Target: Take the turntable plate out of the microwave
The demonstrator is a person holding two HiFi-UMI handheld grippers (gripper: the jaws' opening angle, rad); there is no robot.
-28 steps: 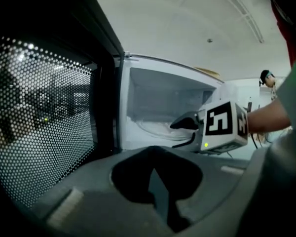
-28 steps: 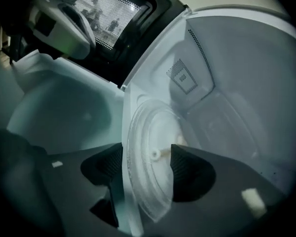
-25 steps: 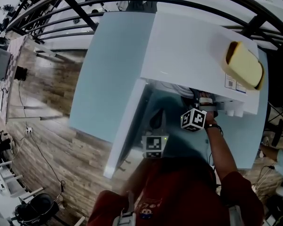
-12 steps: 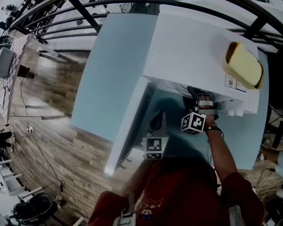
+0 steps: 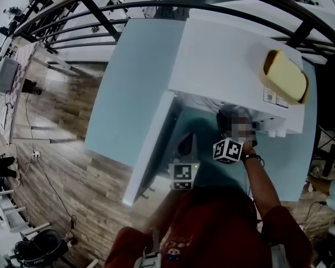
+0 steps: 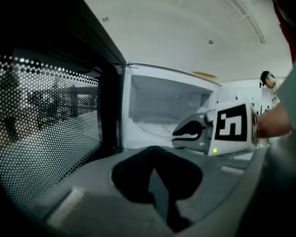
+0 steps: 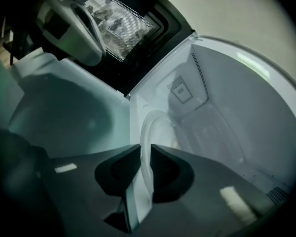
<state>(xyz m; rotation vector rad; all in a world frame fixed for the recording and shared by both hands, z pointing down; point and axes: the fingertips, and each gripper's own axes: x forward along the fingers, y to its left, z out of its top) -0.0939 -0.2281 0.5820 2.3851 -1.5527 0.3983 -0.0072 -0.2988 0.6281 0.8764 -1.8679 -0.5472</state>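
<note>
Your right hand-held gripper (image 5: 235, 126) has drawn slightly nearer to you at the mouth of the microwave (image 5: 223, 54) since a second ago, and its jaws have narrowed a good deal. Your left hand-held gripper (image 5: 185, 142) has stayed where it was.

From the head view, the white microwave stands on the pale blue tabletop (image 5: 134, 82) with its door (image 5: 151, 149) swung open to the left. A yellow block (image 5: 286, 77) lies on top at the far right. Your right arm reaches into the opening. The left hand-held gripper sits nearer you, just inside the open door.

In the left gripper view, the jaws are fully together with nothing between them, pointing at the cavity. The mesh window of the door fills the left side. The right hand-held gripper shows at the right, its tips at the cavity floor.

In the right gripper view, the glass turntable plate (image 7: 155, 127) lies on the microwave floor, and its near rim runs up between the two dark jaws. They are closing on that rim, and the pads look to be meeting the glass on both sides.

You appear to be at the grasp itself, with the plate not yet out. The next move calls for a firm pinch before any pull, since glass is slick and held only by its edge. Lift the rim just enough to free the plate from its seat. Then draw it straight toward you and keep it level, clear of the door and the left hand-held gripper.
</note>
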